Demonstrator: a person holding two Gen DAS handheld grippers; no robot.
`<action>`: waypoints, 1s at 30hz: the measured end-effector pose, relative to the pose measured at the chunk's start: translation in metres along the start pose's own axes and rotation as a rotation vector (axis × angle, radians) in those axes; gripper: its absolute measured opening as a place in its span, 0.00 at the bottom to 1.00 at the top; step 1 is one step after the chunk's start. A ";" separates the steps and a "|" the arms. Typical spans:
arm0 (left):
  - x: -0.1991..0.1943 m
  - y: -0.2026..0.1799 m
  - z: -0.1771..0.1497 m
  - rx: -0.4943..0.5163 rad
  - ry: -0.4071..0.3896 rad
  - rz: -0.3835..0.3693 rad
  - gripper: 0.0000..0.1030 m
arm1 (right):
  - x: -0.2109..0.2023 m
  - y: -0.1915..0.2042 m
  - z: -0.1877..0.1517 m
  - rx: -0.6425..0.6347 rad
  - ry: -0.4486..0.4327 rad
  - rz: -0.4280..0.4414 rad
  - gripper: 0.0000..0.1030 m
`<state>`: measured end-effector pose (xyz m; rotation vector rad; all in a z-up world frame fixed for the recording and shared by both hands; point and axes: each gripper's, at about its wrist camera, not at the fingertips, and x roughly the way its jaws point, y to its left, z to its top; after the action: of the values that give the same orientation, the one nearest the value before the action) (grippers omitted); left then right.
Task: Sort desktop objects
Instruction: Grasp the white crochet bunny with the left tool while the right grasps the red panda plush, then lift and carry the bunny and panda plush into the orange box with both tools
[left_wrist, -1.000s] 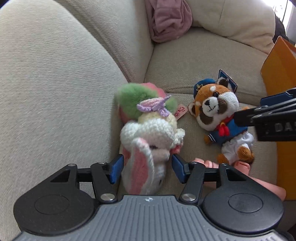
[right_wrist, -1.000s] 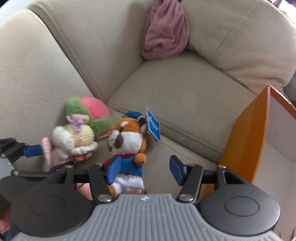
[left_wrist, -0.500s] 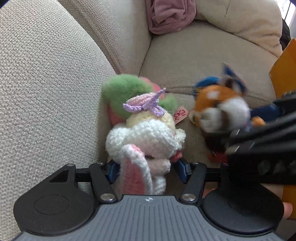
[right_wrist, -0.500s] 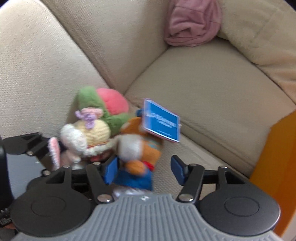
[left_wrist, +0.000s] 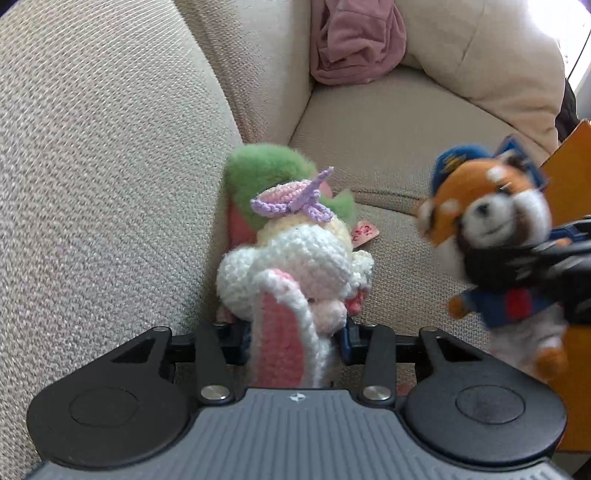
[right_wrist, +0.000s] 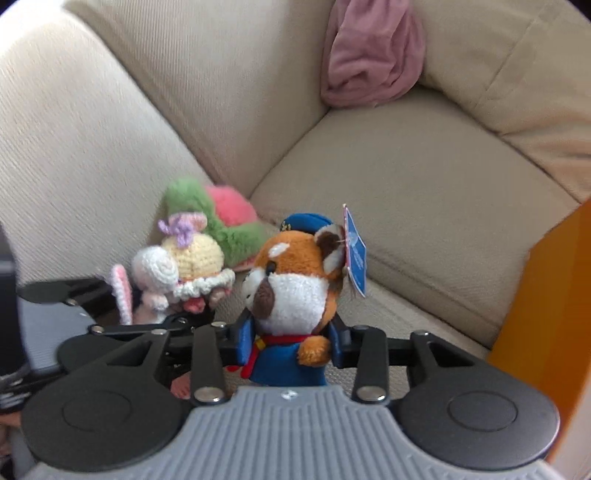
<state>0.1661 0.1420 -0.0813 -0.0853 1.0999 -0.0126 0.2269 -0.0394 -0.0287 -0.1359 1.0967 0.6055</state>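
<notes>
On the beige sofa (left_wrist: 110, 155), the left gripper (left_wrist: 293, 338) has its jaws closing around the crocheted bunny doll (left_wrist: 291, 266), which lies against the sofa arm, a green-and-pink plush (left_wrist: 266, 170) behind it. To the right, the right gripper (right_wrist: 290, 341) jaws are closing on the red panda plush (right_wrist: 295, 284), pinching its blue-clad body beside the orange box (right_wrist: 546, 295).

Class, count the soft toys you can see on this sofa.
3: the crochet bunny between the left gripper's fingers, the red panda in the right gripper, the green-pink plush behind. Others may be hidden.
</notes>
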 end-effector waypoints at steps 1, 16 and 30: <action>-0.002 0.002 -0.001 -0.010 -0.004 -0.011 0.45 | -0.008 -0.004 0.000 0.011 -0.015 0.011 0.40; -0.085 0.019 0.010 -0.222 -0.129 -0.240 0.42 | -0.131 -0.073 -0.003 0.193 -0.284 0.128 0.40; -0.124 -0.132 0.069 0.045 -0.160 -0.502 0.42 | -0.176 -0.152 -0.053 0.328 -0.345 0.005 0.40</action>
<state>0.1753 0.0217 0.0704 -0.3149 0.8951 -0.4733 0.2088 -0.2555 0.0705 0.2485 0.8459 0.4260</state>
